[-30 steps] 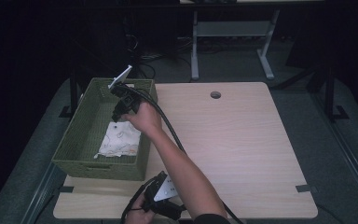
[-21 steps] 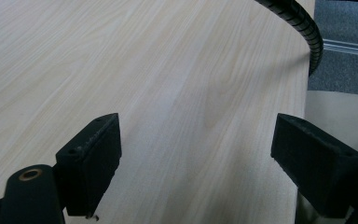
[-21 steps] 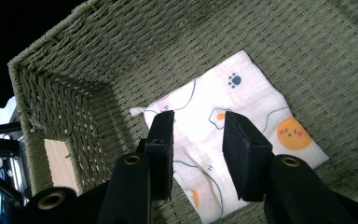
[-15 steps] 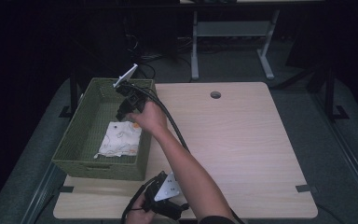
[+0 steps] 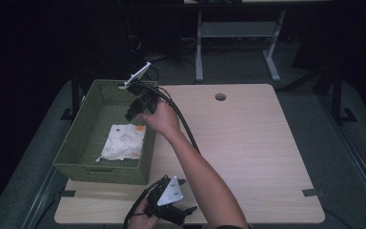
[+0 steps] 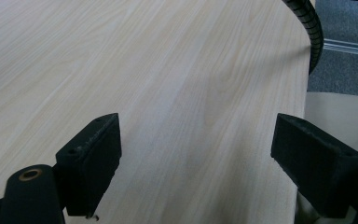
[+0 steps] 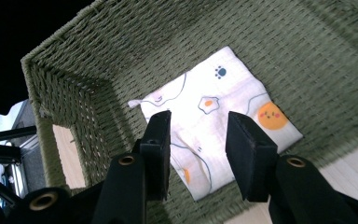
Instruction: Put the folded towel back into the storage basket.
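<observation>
A white cloth (image 5: 124, 141) printed with egg and paw shapes lies folded flat on the floor of a green woven basket (image 5: 76, 138). My right gripper (image 5: 131, 114) hangs above the basket's far right part and points down at the cloth. In the right gripper view its jaws (image 7: 198, 135) stand apart above the cloth (image 7: 223, 93); they have just been opening and nothing is between them. My left gripper (image 5: 187, 195) rests by the table's front edge. Its jaws (image 6: 196, 140) are wide open over bare wood.
The basket (image 7: 121, 46) sits on the left part of the light wooden table (image 5: 248, 143). A round cable hole (image 5: 220, 97) lies near the far edge. The right gripper's ribbed cable (image 6: 307, 28) runs along my forearm. Dark floor and a metal stand (image 5: 238, 28) lie beyond.
My right hand has drifted slightly right and up over the basket, away from the cloth. The cloth and the left gripper have kept still.
</observation>
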Demonstrator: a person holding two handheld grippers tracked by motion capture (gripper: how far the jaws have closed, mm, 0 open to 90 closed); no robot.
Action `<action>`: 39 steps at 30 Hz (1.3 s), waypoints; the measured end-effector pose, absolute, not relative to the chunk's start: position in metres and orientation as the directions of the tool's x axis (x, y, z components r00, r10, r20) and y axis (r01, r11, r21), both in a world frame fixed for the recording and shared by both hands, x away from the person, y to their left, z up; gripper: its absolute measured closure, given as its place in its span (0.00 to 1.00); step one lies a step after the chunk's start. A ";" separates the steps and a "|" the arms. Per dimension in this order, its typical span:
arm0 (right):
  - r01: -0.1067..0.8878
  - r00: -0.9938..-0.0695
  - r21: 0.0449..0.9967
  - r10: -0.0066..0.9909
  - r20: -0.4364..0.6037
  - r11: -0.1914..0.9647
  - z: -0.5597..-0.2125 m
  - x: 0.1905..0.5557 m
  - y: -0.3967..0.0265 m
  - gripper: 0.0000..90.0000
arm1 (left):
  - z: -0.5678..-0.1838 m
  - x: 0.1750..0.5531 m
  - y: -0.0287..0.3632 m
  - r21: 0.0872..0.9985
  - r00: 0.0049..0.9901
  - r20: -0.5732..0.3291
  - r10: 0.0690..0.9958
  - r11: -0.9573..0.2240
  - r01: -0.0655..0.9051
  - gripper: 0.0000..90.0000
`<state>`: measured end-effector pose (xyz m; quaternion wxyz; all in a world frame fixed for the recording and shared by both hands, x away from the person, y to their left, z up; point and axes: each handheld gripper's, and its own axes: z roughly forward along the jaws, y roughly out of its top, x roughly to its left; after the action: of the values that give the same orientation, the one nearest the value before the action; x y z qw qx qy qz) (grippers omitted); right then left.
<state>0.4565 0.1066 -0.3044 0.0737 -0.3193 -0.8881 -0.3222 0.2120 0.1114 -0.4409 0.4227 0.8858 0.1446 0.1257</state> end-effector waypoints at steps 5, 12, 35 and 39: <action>0.614 -0.784 0.537 0.527 0.327 0.579 -0.298 0.454 0.094 0.65 | -0.441 0.212 0.110 0.784 0.927 0.101 0.362 -0.602 0.150 0.18; 0.616 -0.780 0.553 0.530 0.333 0.560 -0.290 0.452 0.074 0.62 | -0.442 0.212 0.110 0.782 0.927 0.099 0.362 -0.605 0.153 0.18; 0.654 -0.743 0.573 0.561 0.364 0.495 -0.291 0.447 0.014 0.52 | -0.443 0.214 0.109 0.780 0.925 0.094 0.368 -0.604 0.161 0.18; 0.657 -0.738 0.577 0.567 0.364 0.485 -0.291 0.446 0.006 0.52 | -0.443 0.214 0.109 0.778 0.926 0.093 0.367 -0.607 0.162 0.18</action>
<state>0.4461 0.0056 -0.2912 0.0622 -0.3562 -0.8594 -0.3615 0.2137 0.1092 -0.4430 0.4176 0.8879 0.1491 0.1224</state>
